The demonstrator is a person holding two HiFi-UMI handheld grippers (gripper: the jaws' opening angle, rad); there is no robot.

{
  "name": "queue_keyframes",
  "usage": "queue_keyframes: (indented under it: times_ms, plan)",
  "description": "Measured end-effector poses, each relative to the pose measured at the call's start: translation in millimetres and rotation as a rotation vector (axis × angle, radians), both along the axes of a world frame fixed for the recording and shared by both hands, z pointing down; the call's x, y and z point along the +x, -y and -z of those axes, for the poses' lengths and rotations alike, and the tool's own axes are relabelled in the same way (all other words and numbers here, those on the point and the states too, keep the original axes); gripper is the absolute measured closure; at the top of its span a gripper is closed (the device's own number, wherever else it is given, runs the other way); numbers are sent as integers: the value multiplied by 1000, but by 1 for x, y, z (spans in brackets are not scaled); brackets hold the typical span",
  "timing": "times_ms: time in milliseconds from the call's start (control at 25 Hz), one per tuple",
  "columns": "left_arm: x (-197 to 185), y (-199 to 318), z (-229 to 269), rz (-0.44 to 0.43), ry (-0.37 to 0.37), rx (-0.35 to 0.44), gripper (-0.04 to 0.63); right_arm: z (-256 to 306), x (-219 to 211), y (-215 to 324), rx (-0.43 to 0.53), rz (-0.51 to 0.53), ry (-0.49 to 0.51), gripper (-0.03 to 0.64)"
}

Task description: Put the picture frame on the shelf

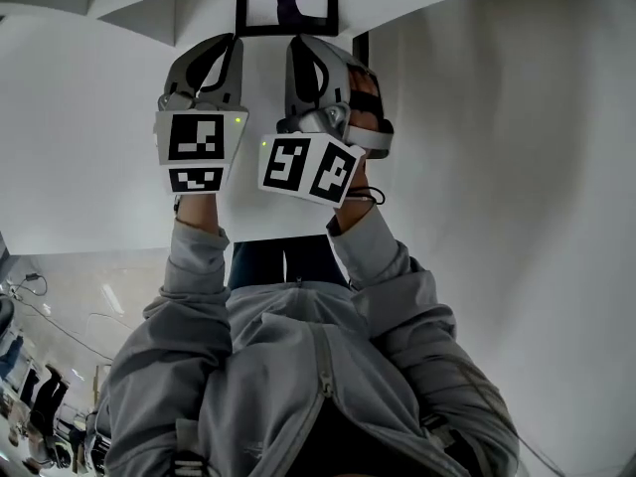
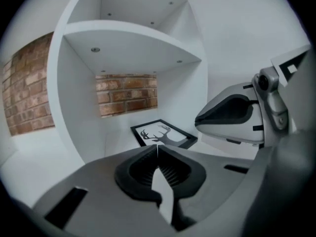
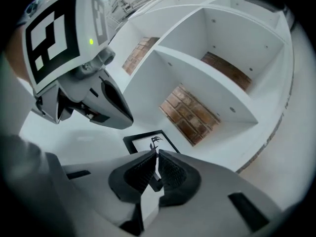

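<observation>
The left gripper has its jaws brought together with nothing between them; in the left gripper view the two dark ribbed pads meet at a thin seam and only white shelf surface shows past them. The right gripper is likewise closed and empty, its pads meeting tip to tip in the right gripper view. The two grippers are held side by side, close to each other, both pointing forward and somewhat down. Each carries its marker cube at the rear, and the right one's cube is tilted. The person's right hand wraps the right gripper's handle. Grey jacket sleeves reach back toward the camera.

Just beyond the jaw tips lies the picture frame. It is a black frame around a white sheet with a dark stag silhouette. It lies flat on a board of the white shelf, apart from both grippers. Another board spans above it, and a further compartment sits higher still. The shelf has a curved outer edge. Behind its open back a red brick wall shows.
</observation>
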State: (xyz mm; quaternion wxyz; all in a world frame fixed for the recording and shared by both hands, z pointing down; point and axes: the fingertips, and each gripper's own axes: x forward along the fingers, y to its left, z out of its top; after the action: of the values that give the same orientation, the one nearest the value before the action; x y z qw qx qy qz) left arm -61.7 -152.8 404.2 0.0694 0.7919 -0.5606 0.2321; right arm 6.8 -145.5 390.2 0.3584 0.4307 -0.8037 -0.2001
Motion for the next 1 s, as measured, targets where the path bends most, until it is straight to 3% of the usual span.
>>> queue_keyframes:
  times_ms: [440, 640, 800, 1000]
  plan:
    - [16, -46, 117, 33, -118, 157, 588, 103, 40, -40, -16, -137, 389, 591]
    - [30, -76, 172, 40, -154, 236, 589, 163, 48, -66, 69, -125, 501, 591]
    - [36, -100, 211, 47, -189, 302, 588, 191, 57, -84, 5, -135, 709, 591]
    - [46, -128, 244, 26, -190, 362, 589, 221, 74, -104, 28, -153, 819, 591]
